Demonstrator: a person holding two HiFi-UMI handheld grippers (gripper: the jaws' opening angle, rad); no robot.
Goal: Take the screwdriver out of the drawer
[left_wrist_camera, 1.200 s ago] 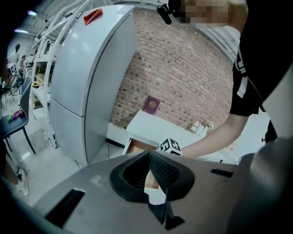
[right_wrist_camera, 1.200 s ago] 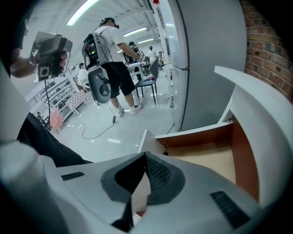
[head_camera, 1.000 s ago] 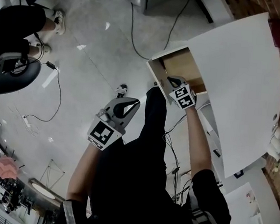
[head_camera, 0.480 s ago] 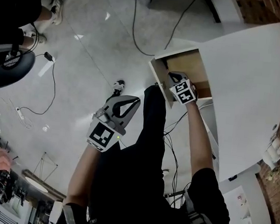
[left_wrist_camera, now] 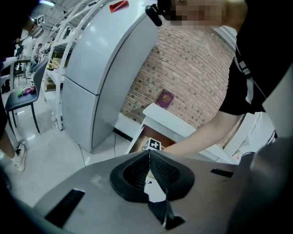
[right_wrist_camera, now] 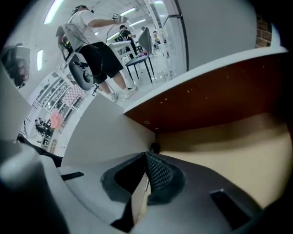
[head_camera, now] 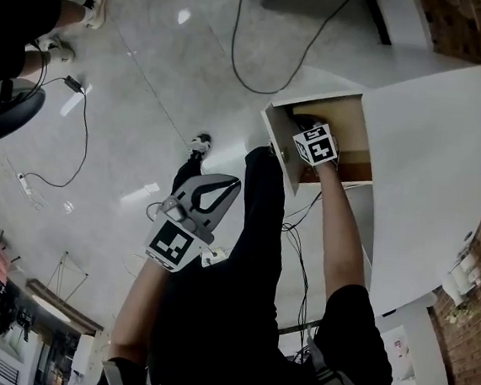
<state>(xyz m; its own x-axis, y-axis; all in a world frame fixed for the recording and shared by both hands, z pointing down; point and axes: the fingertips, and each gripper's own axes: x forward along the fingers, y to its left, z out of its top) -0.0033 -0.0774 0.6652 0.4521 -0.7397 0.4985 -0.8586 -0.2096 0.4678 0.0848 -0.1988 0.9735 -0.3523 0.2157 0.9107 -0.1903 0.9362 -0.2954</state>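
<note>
R tool point(right_wrist_camera: 146, 156) is inside the open drawer point(head_camera: 280, 146) of the white table point(head_camera: 435, 147), jaws shut tip to tip w/ nothing between. A small dark item point(right_wrist_camera: 154, 147) sits in the drawer's back corner, just past the tips; can't tell if it's the screwdriver. L tool point(left_wrist_camera: 149, 152) hangs over the floor point(head_camera: 148, 94) beside the person's leg point(head_camera: 261, 202), jaws together, empty

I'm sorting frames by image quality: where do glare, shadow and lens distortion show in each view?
Head view: bright glints on the glossy floor. Left gripper view: fisheye bows the refrigerator, and the frame edges go dark. Right gripper view: the drawer is shadowed in its back corner, its wall curved, frame corners black.
</note>
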